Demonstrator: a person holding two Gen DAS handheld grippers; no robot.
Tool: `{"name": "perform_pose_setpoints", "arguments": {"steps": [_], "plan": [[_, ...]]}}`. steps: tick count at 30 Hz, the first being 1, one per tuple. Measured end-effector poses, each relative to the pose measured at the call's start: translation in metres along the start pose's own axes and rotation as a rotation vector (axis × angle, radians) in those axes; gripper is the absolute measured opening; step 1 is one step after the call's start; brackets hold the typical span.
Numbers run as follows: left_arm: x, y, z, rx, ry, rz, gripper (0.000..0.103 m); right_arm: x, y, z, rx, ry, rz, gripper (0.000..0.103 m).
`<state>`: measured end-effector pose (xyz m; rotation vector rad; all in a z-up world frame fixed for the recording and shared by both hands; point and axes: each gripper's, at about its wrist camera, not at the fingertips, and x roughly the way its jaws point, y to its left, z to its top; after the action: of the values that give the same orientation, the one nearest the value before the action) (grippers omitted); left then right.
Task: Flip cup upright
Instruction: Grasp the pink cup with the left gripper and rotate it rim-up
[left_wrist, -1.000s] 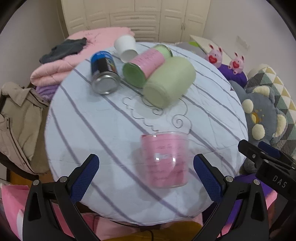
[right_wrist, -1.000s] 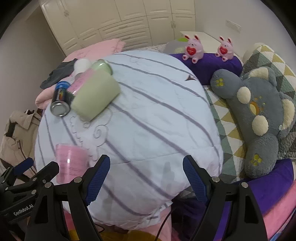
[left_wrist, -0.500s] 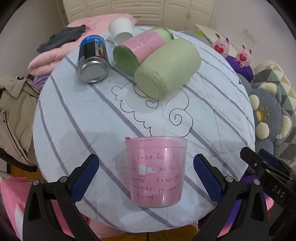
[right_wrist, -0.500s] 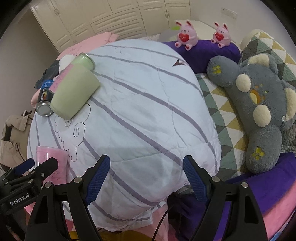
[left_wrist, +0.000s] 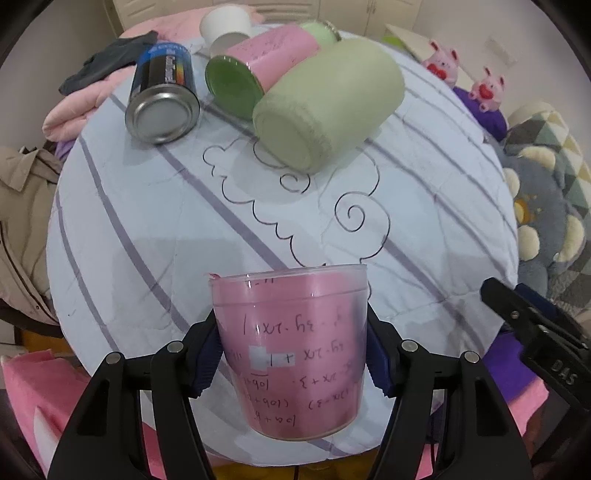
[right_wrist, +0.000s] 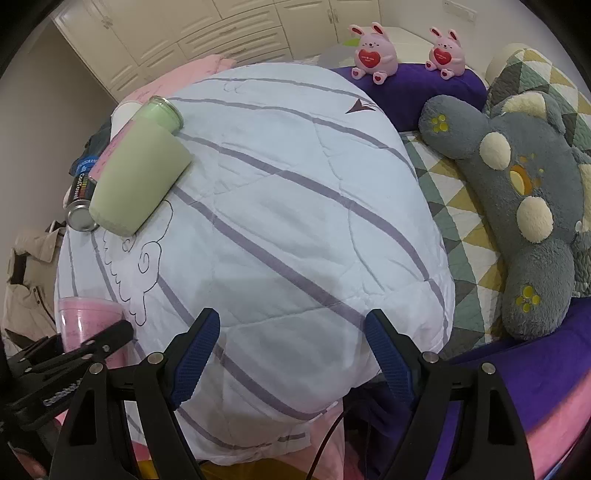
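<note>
A clear plastic cup (left_wrist: 295, 350) lined with pink paper stands mouth up at the near edge of the round table (left_wrist: 147, 229). My left gripper (left_wrist: 293, 354) is shut on the cup, its blue pads pressing both sides. The cup also shows in the right wrist view (right_wrist: 86, 325), at the lower left behind the left gripper's fingers. My right gripper (right_wrist: 291, 354) is open and empty, over the near right edge of the table, apart from the cup.
At the table's far side lie a pale green cup (left_wrist: 328, 103), a pink-wrapped jar (left_wrist: 258, 62), a dark can (left_wrist: 162, 99) and a white paper cup (left_wrist: 225, 26). A grey plush toy (right_wrist: 517, 206) lies on the bed to the right. Clothes (left_wrist: 22, 221) are piled at the left.
My left gripper has closed its jaws onto the pink cup, which stood between the open fingers before. The view has moved closer to the table. My right gripper stays open.
</note>
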<state>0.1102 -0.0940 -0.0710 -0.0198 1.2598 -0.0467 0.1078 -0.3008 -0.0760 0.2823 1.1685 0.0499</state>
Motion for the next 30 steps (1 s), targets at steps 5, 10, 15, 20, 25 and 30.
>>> {"name": "perform_pose_setpoints", "arguments": {"steps": [5, 10, 15, 20, 25, 30], "plan": [[-0.01, 0.002, 0.003, -0.002, -0.038, -0.003, 0.067, 0.001, 0.0, 0.001, 0.003, 0.004, 0.006, 0.082], [-0.015, 0.008, 0.011, 0.014, -0.11, 0.004, 0.067, 0.0, 0.004, 0.001, -0.004, 0.002, 0.01, 0.082], [-0.02, 0.011, 0.023, 0.023, -0.212, -0.059, 0.067, 0.001, 0.009, 0.002, -0.01, 0.002, 0.01, 0.082], [-0.014, 0.01, 0.027, 0.052, -0.35, -0.088, 0.067, 0.003, 0.015, 0.002, -0.021, -0.002, 0.014, 0.082], [-0.002, 0.013, 0.017, 0.079, -0.441, -0.175, 0.068, 0.007, 0.02, 0.001, -0.031, 0.003, 0.007, 0.082], [0.004, 0.016, 0.0, 0.105, -0.52, -0.184, 0.067, 0.009, 0.021, -0.002, -0.03, 0.004, 0.0, 0.082]]}}
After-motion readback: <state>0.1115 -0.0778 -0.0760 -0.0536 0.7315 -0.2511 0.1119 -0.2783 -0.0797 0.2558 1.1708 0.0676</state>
